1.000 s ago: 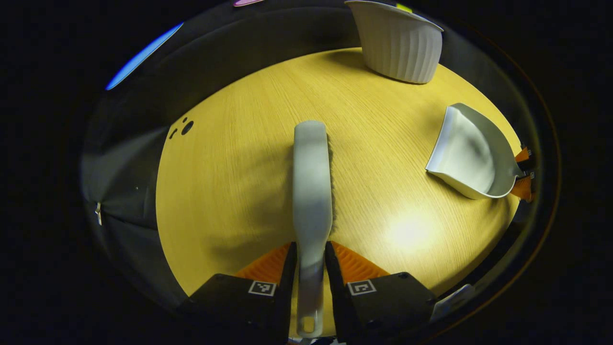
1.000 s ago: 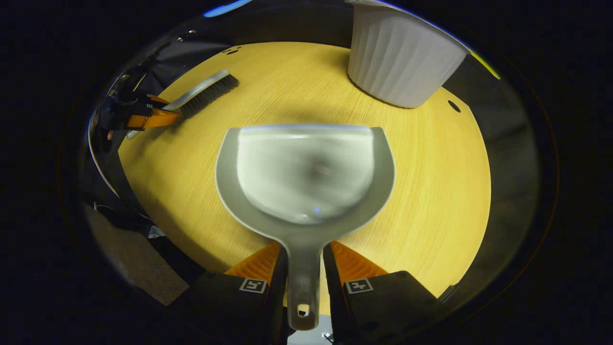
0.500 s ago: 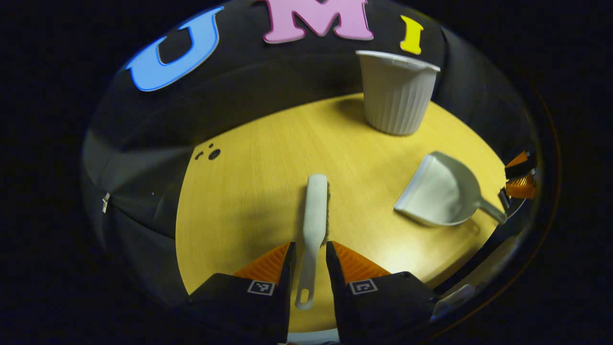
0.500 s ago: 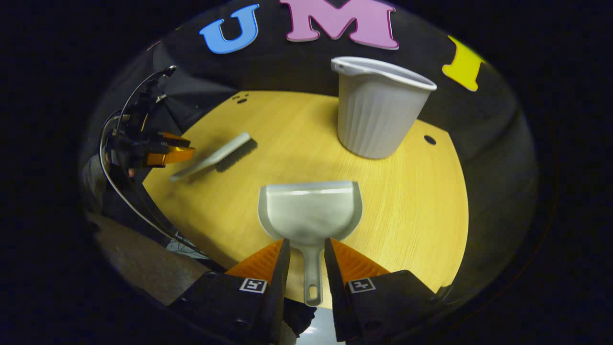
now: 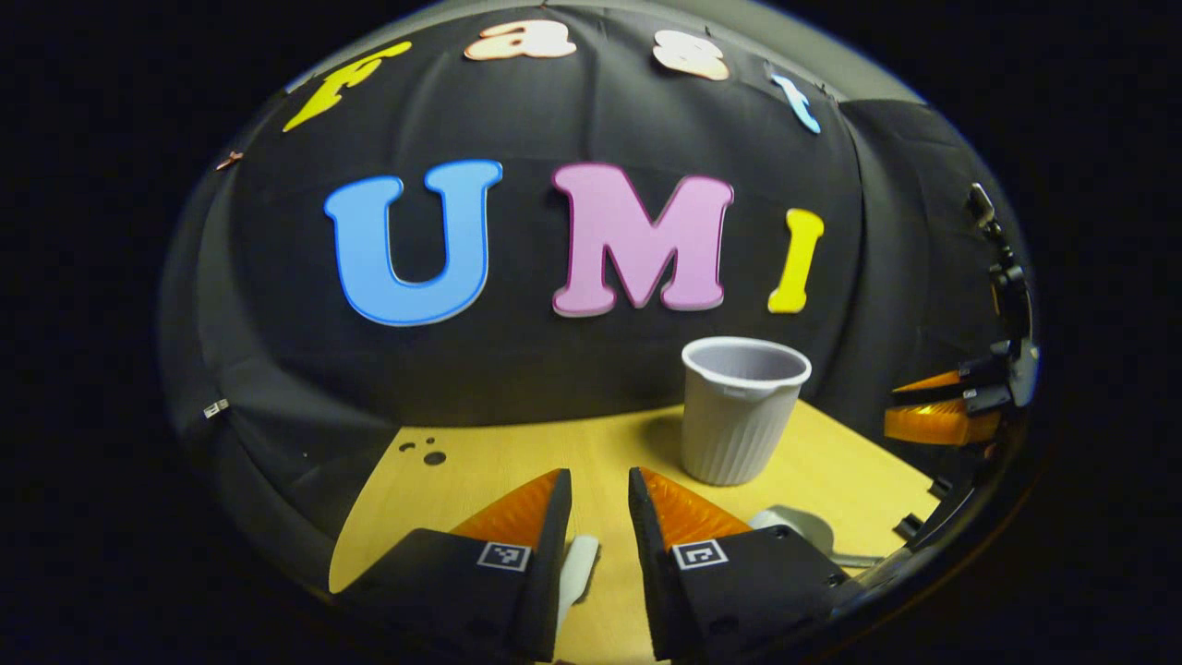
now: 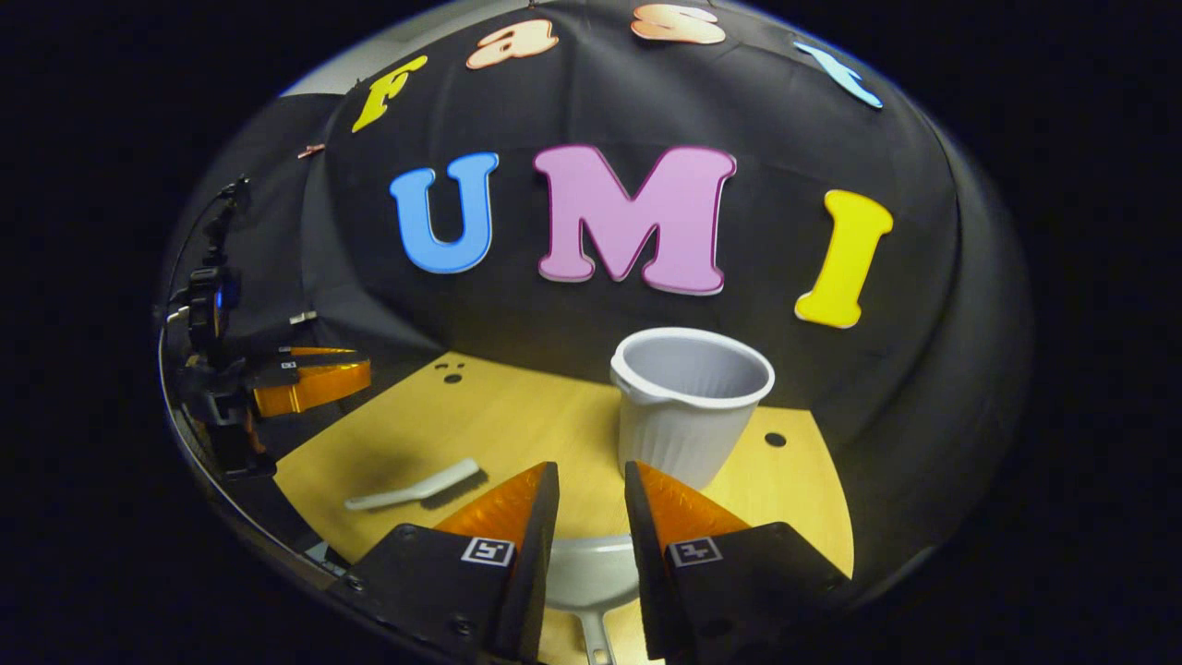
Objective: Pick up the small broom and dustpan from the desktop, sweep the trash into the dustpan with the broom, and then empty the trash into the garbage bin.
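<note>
The white broom (image 6: 420, 489) lies flat on the yellow round table (image 6: 517, 416), left of my right gripper (image 6: 591, 466). Its handle end (image 5: 579, 565) peeks out below my left gripper (image 5: 598, 476). The white dustpan (image 6: 591, 577) rests on the table under the right gripper's fingers, and a part of the dustpan (image 5: 794, 524) shows in the left gripper view. Both grippers hang above the table with a narrow gap and nothing between the fingers. The ribbed white garbage bin (image 6: 688, 406) (image 5: 743, 411) stands upright at the table's back.
The black cloth wall rises right behind the table. The right gripper (image 5: 937, 411) appears at the right edge of the left gripper view, and the left gripper (image 6: 309, 374) at the left edge of the right gripper view. Small holes (image 5: 434, 457) mark the tabletop.
Both grippers let go of the broom and the dustpan, which now lie on the table. The grippers have drawn back and tilted up toward the wall.
</note>
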`<state>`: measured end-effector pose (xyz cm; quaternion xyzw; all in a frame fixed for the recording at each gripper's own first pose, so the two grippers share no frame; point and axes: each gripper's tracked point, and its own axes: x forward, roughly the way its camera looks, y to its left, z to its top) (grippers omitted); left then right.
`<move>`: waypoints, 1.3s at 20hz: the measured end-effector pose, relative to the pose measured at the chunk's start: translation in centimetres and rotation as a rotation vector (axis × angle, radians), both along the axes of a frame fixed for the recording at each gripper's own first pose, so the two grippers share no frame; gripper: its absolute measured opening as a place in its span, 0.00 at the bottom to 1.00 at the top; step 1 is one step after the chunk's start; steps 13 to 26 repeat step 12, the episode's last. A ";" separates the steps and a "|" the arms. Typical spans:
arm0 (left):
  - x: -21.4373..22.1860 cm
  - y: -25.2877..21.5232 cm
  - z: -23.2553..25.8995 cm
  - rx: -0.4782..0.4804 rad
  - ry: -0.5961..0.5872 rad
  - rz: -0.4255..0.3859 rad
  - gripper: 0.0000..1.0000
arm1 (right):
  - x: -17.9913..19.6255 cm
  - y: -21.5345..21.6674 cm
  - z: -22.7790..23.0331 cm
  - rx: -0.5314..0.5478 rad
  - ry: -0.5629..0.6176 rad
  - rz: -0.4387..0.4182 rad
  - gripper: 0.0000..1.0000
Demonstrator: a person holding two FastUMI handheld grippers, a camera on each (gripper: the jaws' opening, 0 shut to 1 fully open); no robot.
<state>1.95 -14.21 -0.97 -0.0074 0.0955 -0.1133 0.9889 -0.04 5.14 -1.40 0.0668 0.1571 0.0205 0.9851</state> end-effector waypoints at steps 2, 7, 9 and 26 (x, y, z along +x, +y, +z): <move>-0.3 -0.1 1.5 -0.009 -0.039 0.008 0.41 | 0.4 0.1 0.7 -0.009 -0.020 -0.008 0.46; -0.3 -0.5 0.5 0.004 -0.050 0.022 0.41 | 0.4 -0.1 0.8 -0.006 -0.029 -0.019 0.45; -0.2 -0.6 0.2 -0.002 -0.034 0.059 0.42 | 0.5 0.0 0.8 0.005 -0.037 -0.002 0.45; -0.8 -0.3 0.3 0.017 -0.029 0.124 0.42 | 0.6 -0.2 0.8 -0.005 -0.059 0.038 0.45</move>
